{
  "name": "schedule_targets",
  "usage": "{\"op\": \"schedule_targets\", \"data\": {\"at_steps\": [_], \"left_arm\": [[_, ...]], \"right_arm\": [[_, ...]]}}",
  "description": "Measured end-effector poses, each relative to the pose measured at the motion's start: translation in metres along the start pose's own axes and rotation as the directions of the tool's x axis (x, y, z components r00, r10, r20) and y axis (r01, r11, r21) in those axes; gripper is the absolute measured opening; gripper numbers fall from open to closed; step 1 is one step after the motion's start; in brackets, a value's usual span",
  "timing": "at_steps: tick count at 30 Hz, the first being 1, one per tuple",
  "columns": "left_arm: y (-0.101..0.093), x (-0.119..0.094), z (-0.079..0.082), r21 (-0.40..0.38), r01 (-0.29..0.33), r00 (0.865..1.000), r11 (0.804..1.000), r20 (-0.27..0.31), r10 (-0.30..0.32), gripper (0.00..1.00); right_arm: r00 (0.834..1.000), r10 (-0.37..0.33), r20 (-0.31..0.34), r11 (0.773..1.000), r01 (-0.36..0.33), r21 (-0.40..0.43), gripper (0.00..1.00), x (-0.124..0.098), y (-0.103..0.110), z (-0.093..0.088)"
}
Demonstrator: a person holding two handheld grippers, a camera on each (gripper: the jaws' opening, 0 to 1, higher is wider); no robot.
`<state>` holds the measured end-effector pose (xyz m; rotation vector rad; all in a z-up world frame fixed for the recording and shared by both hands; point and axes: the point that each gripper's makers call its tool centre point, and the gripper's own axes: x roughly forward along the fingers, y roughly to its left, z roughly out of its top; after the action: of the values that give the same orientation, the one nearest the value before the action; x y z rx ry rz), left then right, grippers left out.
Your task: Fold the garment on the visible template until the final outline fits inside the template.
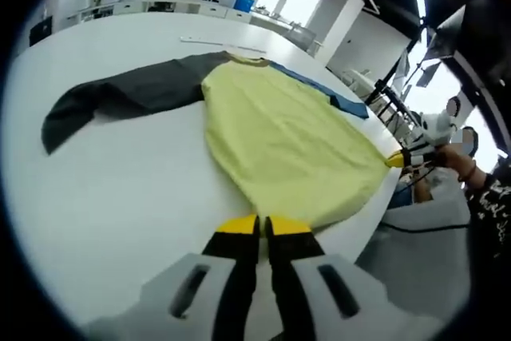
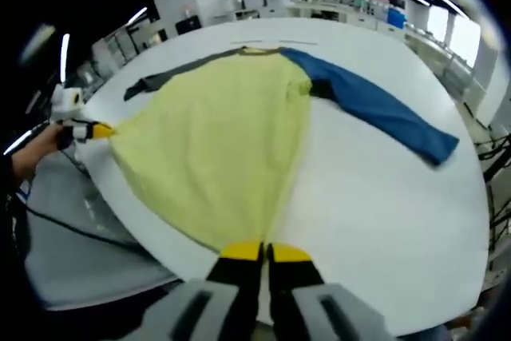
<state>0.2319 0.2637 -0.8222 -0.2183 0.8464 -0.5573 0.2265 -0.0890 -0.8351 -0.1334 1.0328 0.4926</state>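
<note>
I am working at a large white table [image 1: 120, 197], its smooth top curving away from me in both views. Spread flat on it is a long-sleeved garment [image 1: 287, 141] with a pale yellow cloth body, one dark grey sleeve [image 1: 120, 97] and one blue sleeve [image 2: 383, 109]. Its hem lies along the table's near edge, and its collar points to the far side.

Beyond the table is a bright open room with white walls, ceiling strip lights, benches and shelves at the back, and large windows. A thin pale strip [image 1: 219, 41] lies on the table past the collar; I cannot make out what it is. I cannot make out any template outline on the table.

In the left gripper view, most of the blue sleeve is hidden behind the yellow body. In the right gripper view, the grey sleeve is partly hidden in the same way.

My left gripper [image 1: 262, 227] has its yellow-tipped black jaws pressed together on one corner of the garment's hem. My right gripper [image 2: 263, 251] is likewise clamped on the opposite hem corner. Each gripper also appears small at the far side of the other's view, with my hand behind it.
</note>
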Motion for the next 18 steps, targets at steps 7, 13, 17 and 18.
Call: {"op": "schedule_targets", "data": {"at_steps": [7,13,17,18], "left_arm": [[-0.0065,0.0016,-0.0022,0.027,0.037,0.999,0.999,-0.011,-0.037,0.01],[-0.0073,0.0022,-0.0014,0.134,0.054,0.999,0.989,-0.007,-0.054,0.04],[-0.0077,-0.0008,-0.0032,0.204,0.059,0.998,0.977,-0.002,-0.059,0.14],[-0.0083,-0.0015,-0.0028,0.235,0.059,0.998,0.97,0.001,-0.061,0.18]], "right_arm": [[1.0,-0.021,-0.006,1.0,0.021,0.003,0.0,0.0014,-0.0078,-0.0018],[1.0,-0.017,-0.003,1.0,0.017,0.01,0.0,0.0021,-0.0054,-0.0011],[1.0,-0.014,-0.002,1.0,0.014,0.018,0.0,0.0028,-0.0057,-0.0016],[1.0,-0.013,-0.002,1.0,0.013,0.018,0.0,0.0026,-0.0058,-0.0017]]}}
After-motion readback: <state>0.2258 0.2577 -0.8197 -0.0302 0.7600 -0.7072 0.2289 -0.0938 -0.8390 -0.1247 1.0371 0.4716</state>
